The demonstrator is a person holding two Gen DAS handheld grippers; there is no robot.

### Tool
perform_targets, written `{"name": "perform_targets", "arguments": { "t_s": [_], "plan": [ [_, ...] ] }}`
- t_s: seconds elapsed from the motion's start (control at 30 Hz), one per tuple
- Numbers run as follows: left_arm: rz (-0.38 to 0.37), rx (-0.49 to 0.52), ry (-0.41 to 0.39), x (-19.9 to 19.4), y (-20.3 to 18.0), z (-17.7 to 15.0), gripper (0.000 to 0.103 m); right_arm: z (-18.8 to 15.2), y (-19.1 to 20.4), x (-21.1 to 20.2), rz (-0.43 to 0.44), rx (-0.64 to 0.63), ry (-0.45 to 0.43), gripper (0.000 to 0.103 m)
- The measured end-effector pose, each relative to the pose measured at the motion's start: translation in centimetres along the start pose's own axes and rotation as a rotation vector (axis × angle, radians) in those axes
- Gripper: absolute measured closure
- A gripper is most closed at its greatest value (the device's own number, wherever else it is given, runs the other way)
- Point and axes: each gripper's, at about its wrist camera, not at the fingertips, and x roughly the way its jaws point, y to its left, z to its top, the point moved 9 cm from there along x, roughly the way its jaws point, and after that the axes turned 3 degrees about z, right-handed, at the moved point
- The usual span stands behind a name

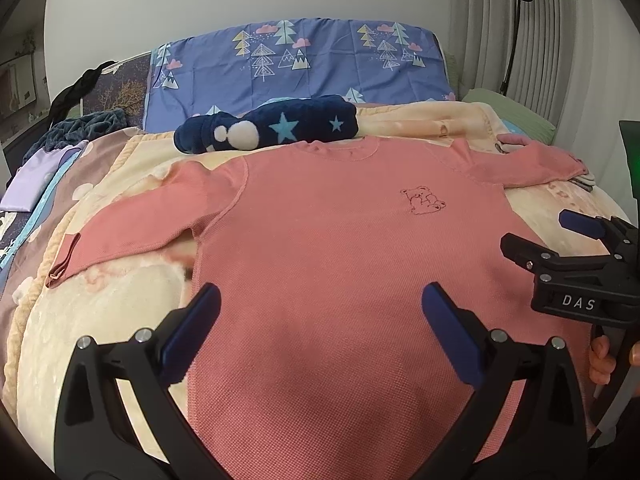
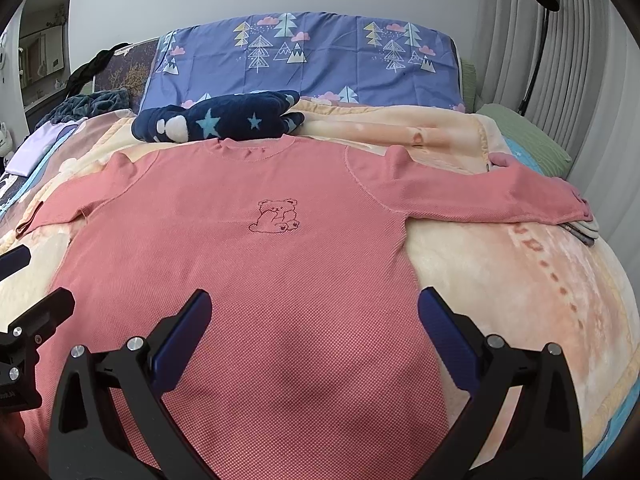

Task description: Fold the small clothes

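Note:
A pink long-sleeved shirt (image 1: 340, 248) (image 2: 240, 264) with a small bear outline on the chest lies flat and face up on a cream blanket, both sleeves spread outward. My left gripper (image 1: 320, 300) hovers open over the shirt's lower left part, nothing between its blue pads. My right gripper (image 2: 314, 304) hovers open over the lower right part, its right finger near the shirt's side edge. In the left wrist view the right gripper (image 1: 560, 248) shows at the right edge, held by a hand. The left gripper's fingers (image 2: 36, 316) appear at the left edge of the right wrist view.
A folded navy star-patterned garment (image 1: 276, 126) (image 2: 220, 120) lies just beyond the shirt's collar. A blue tree-print pillow (image 1: 300, 60) (image 2: 304, 56) stands behind it. Folded grey items (image 2: 584, 230) sit under the right cuff. A black lamp (image 2: 540, 20) and curtain stand at right.

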Motion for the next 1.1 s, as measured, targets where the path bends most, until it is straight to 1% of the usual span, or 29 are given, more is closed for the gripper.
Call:
{"name": "perform_targets", "arguments": {
  "t_s": [0.3,0.6,0.63,0.77,0.9,0.97,1.0,1.03,1.1],
  "plan": [
    [-0.002,-0.006,0.008,0.2,0.6,-0.4,0.003,0.0,0.0,0.3,-0.002,-0.008,0.009,0.001],
    [-0.012,-0.017,0.024,0.5,0.9,-0.5,0.006,0.1,0.4,0.6,-0.005,-0.020,0.020,0.001],
    [-0.013,-0.019,0.027,0.6,1.0,-0.5,0.007,0.2,0.4,0.7,-0.005,-0.022,0.020,0.001],
    [-0.031,-0.027,0.048,1.0,1.0,-0.7,0.021,0.2,0.7,0.9,-0.005,-0.031,0.024,0.001],
    [-0.040,-0.031,0.054,1.3,1.2,-0.9,0.025,0.3,1.1,1.1,-0.006,-0.046,0.026,0.001],
    [-0.047,-0.042,0.051,1.5,1.7,-0.9,0.034,0.4,1.4,1.3,-0.007,-0.057,0.028,0.001],
    [-0.044,-0.047,0.048,1.6,2.1,-0.8,0.037,0.4,1.5,1.4,-0.007,-0.062,0.030,0.001],
    [-0.034,-0.055,0.044,1.7,3.0,-0.6,0.040,0.5,1.6,1.4,-0.007,-0.066,0.031,0.001],
    [0.053,-0.102,0.036,2.3,7.2,-0.1,0.042,0.5,1.7,1.6,-0.009,-0.076,0.034,0.001]
  ]
}}
